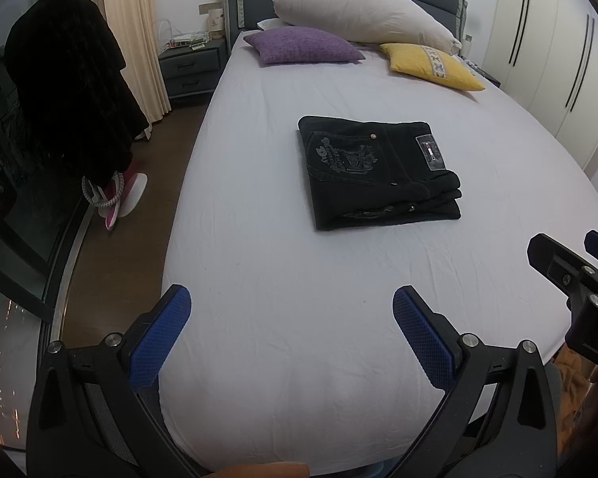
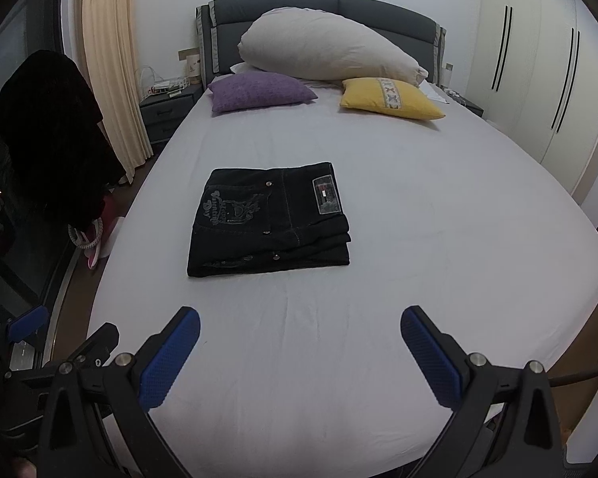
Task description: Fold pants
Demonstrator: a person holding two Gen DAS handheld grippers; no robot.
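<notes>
White bed sheet (image 2: pixel 418 239) carries the folded black pants (image 2: pixel 269 219) mid-bed, below the purple cushion (image 2: pixel 259 91), while left tool (image 1: pixel 291 310) and right tool (image 2: pixel 299 330) hover spread and empty.

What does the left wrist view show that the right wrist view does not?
Only the left wrist view shows the right gripper from outside, at its right edge, and the left gripper from behind, open.

Only the right wrist view shows the right gripper from behind, open, and the left gripper at its left edge.

Both share the folded black pants on the bed sheet, untouched, plus the purple cushion and yellow cushion.
</notes>
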